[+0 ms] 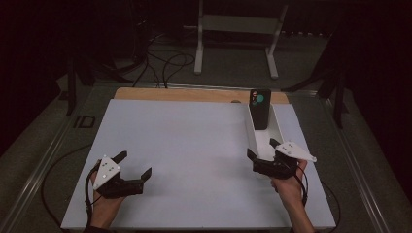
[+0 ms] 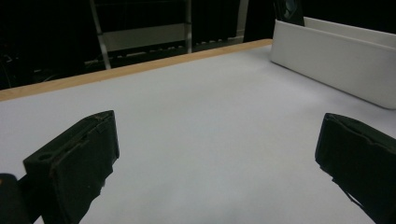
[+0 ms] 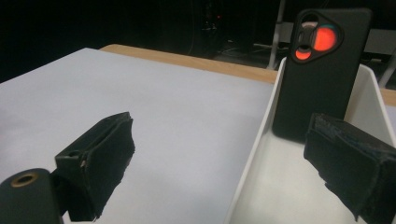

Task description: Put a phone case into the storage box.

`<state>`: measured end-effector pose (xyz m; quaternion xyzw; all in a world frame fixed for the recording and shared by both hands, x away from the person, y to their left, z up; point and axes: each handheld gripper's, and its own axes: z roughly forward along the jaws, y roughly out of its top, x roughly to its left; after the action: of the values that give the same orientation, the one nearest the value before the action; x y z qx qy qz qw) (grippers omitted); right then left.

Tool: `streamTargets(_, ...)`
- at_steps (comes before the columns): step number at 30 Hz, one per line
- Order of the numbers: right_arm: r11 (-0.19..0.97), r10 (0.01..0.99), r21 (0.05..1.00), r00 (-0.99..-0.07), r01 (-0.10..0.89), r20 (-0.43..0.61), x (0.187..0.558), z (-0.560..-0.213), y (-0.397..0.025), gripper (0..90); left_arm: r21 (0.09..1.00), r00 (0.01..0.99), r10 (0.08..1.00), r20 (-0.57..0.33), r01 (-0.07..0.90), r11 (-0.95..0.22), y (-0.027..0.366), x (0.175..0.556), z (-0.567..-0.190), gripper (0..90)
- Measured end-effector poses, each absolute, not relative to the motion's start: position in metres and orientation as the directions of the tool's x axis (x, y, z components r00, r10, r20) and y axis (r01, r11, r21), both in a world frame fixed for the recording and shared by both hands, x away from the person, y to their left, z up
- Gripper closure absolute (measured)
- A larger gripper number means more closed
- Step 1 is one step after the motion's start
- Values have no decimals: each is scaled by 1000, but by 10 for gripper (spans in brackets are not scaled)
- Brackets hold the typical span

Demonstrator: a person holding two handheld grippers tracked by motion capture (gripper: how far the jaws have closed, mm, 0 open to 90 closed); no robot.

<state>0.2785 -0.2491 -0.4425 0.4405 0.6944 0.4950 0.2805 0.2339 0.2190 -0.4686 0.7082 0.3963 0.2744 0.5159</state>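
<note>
A black phone [image 1: 260, 109] with a round camera ring stands upright, leaning on the far end of a long white tray [image 1: 252, 138] at the right of the white board. My right gripper [image 1: 262, 148] is open at the tray's near end. In the right gripper view the phone [image 3: 322, 79] rises ahead, the tray's left wall [image 3: 254, 154] runs between the jaws of the right gripper [image 3: 222, 130], and one jaw is over the tray's inside. My left gripper [image 1: 134, 164] rests open over the board's near left, empty. The left gripper [image 2: 219, 130] faces bare board, with the tray [image 2: 336, 65] far right.
The white board [image 1: 184, 145] covers a wooden table whose far edge [image 1: 194, 94] shows as a tan strip. Beyond it, a white metal frame [image 1: 238, 29] and dark cables [image 1: 165, 63] lie on the floor. Dark stands flank both sides of the table.
</note>
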Motion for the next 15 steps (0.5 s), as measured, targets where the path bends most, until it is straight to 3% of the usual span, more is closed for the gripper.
streamTargets(15, 143, 871, 941, -490, 307, 27, 259, -463, -253, 81, 948, 537, 843, -20, 278, -155, 219, 235, -469, 1)
